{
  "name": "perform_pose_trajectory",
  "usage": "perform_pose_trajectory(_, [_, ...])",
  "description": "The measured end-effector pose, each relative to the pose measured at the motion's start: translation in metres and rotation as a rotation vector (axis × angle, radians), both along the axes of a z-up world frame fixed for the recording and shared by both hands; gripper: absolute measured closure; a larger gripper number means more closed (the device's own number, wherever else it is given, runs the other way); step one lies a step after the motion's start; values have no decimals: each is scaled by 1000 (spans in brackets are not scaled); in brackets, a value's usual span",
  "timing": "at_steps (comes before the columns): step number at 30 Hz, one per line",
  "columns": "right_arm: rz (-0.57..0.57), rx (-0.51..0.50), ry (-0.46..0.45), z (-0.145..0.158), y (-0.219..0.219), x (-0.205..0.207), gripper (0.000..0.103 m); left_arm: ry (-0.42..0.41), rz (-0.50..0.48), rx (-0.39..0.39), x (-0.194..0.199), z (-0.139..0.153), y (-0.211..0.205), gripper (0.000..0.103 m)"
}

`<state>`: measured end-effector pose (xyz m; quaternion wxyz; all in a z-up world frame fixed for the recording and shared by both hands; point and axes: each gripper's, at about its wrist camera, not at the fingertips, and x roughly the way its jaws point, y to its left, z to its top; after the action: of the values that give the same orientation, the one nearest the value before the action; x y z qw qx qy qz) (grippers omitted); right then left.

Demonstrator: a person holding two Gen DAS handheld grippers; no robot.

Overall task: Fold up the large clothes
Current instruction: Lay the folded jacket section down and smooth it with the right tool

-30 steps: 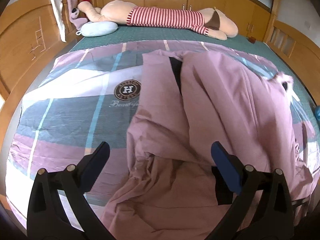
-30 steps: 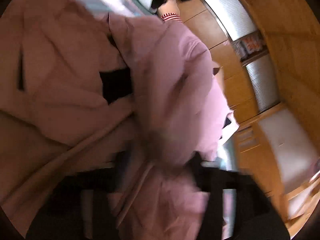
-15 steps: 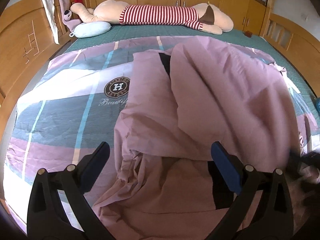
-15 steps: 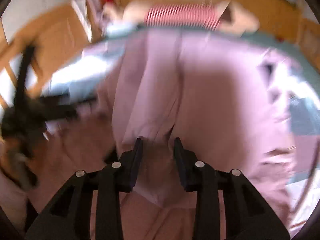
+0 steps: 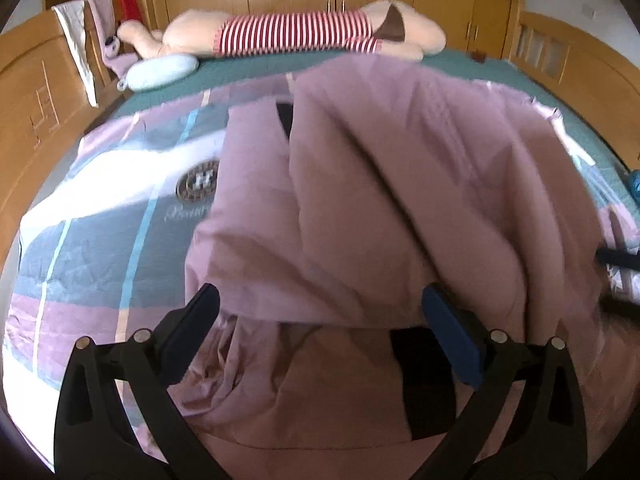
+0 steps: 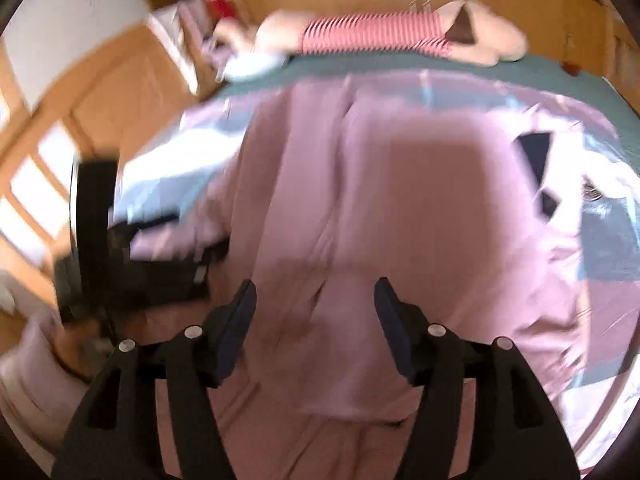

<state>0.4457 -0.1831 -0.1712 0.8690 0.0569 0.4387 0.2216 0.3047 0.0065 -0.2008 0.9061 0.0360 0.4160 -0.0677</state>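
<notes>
A large mauve-pink garment [image 5: 380, 184] with black trim lies partly folded over itself on the plaid bedspread [image 5: 100, 216]. It also fills the right wrist view [image 6: 400, 208], which is blurred. My left gripper [image 5: 320, 308] is wide open just above the garment's near fold. My right gripper [image 6: 316, 300] is open over the garment's near part, nothing between its pads. The left gripper shows as a dark blur at the left of the right wrist view [image 6: 96, 216].
A long plush toy in a red-striped shirt [image 5: 296, 34] and a pale blue pillow [image 5: 160, 72] lie at the bed's far end. Wooden bed rails stand on the left [image 5: 36, 92] and right [image 5: 560, 60]. Wardrobes line the back wall.
My right gripper carried a fold of the garment across, opened and let it go. The folded flap now lies further over the garment. My left gripper stayed open and moved slightly closer.
</notes>
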Motion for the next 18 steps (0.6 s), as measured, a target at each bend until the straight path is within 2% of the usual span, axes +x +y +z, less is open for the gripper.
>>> perform_pose_trajectory(1, [-43, 9, -4, 5, -10, 17, 41, -23, -2, -7, -1, 3, -1, 2])
perform_pose_trajectory(2, [-72, -3, -2, 5, -16, 18, 41, -32, -4, -10, 0, 4, -2, 2])
perform_pose_trajectory(4, [-156, -33, 15, -6, -44, 40, 41, -16, 4, -1, 5, -1, -4, 2])
perform_pose_trajectory(6, [-200, -81, 58, -31, -51, 55, 41, 7, 12, -3, 12, -10, -5, 2])
perform_pose_trajectory(9, [-192, -162, 88, -73, -45, 72, 40, 33, 15, -27, 18, -15, -3, 2])
perform_pose_trajectory(12, [-180, -207, 62, -67, -42, 65, 40, 31, 12, -20, 17, -14, -4, 2])
perform_pose_trajectory(15, [-192, -139, 6, -43, -44, 60, 40, 23, 9, -1, 15, -13, -5, 2])
perform_pose_trajectory(16, [-192, -126, -16, -43, -55, 39, 40, 23, 7, 2, 14, -12, -6, 2])
perform_pose_trajectory(18, [-193, -116, -68, -36, -59, 27, 39, 23, 6, 5, 12, -12, -7, 2])
